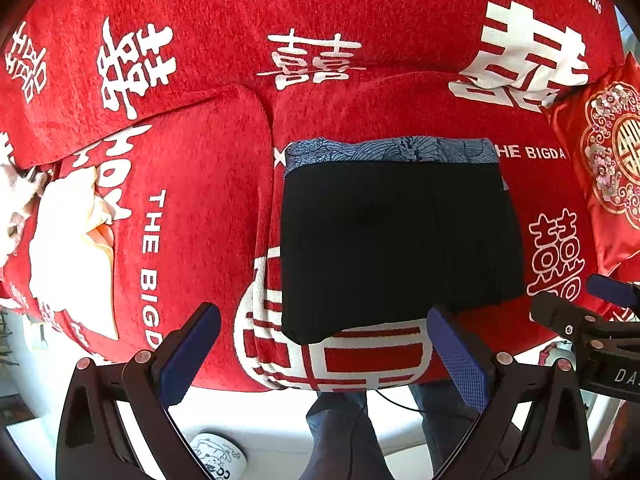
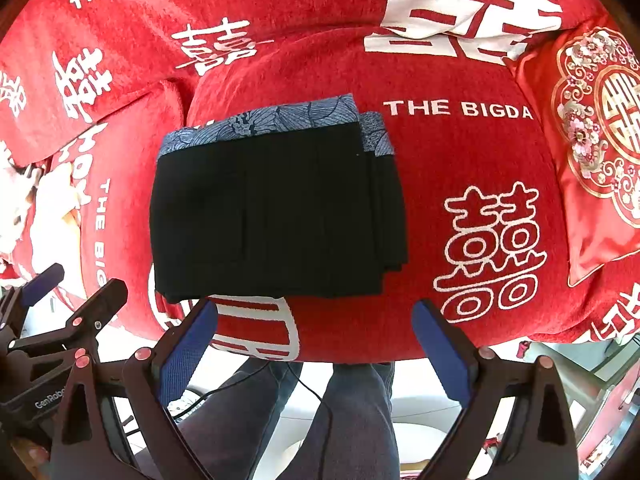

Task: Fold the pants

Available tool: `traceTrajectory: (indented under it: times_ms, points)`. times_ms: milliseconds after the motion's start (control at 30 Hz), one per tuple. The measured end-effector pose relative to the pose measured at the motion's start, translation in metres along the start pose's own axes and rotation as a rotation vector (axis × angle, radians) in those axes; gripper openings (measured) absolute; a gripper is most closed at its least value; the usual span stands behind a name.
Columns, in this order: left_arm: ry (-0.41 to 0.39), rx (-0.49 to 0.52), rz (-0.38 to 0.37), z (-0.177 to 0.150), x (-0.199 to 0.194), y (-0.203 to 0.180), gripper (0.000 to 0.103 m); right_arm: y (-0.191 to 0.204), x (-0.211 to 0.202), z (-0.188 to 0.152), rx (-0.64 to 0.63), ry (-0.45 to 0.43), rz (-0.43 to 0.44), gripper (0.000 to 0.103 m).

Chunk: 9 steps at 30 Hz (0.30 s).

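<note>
The black pants [image 2: 276,212] lie folded in a flat stack on the red sofa cushion [image 2: 460,152], their blue patterned band at the far edge; the left gripper [image 1: 324,356] and right gripper [image 2: 316,344] hover just off the near edge, both spread wide and empty; a pale bundle [image 1: 76,248], perhaps cloth, sits on the neighbouring cushion.

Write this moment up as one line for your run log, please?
pants: folded, lying on red sofa | left gripper: open, empty | right gripper: open, empty | neither touches pants
</note>
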<state>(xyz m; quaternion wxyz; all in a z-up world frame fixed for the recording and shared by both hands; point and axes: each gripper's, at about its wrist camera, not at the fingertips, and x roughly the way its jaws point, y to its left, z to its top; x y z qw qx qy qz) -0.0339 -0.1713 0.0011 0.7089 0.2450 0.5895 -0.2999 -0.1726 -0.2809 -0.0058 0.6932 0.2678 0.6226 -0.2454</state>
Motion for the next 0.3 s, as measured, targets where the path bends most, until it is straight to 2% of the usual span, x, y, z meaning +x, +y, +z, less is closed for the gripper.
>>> traceTrajectory:
  times_ms: [300]
  points:
    - [-0.01, -0.006, 0.014, -0.0016, -0.002, 0.001, 0.103, 0.0001, -0.0004, -0.0006, 0.001, 0.0, 0.0, 0.098]
